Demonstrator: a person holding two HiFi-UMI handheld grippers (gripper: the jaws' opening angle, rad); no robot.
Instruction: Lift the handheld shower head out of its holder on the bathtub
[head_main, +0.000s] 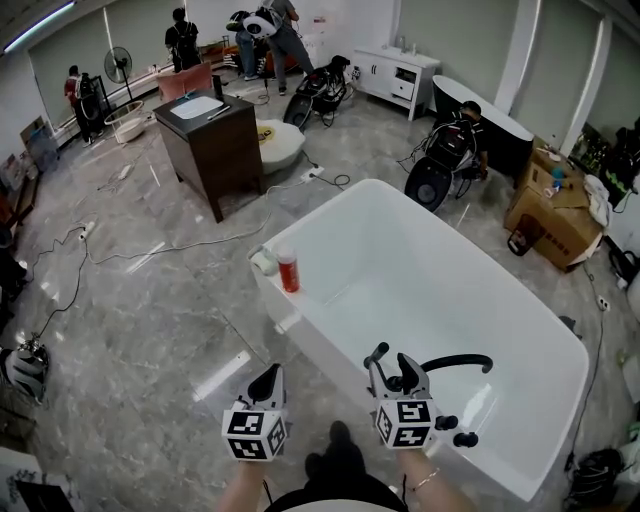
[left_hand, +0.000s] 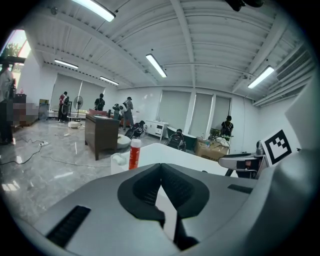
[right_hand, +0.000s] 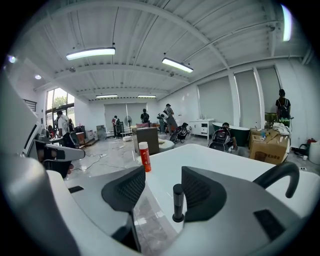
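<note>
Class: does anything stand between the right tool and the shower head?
Nothing visible does. The right tool, jaws apart, faces the upright shower head directly; the red bottle stands far beyond it.

The bathtub (head_main: 320, 345) is smooth, glossy white, and ceiling lights mirror on its rim. On that rim the handheld shower head (right_hand: 178, 202) and the curved spout (head_main: 455, 362) are matt black, metal by the look. At the tub's far corner the bottle (head_main: 289, 271) is shiny red plastic with a white cap. The floor (head_main: 150, 300) around the tub is polished grey marble-look stone, gleaming in streaks. Beyond the tub's far end the cabinet (head_main: 215, 140) is dark brown wood; off the tub's far right side the boxes (head_main: 550, 215) are plain brown cardboard. The left tool (left_hand: 161, 187) and right tool (right_hand: 164, 192) have matt grey plastic shells and black ribbed pads (right_hand: 125, 192).
</note>
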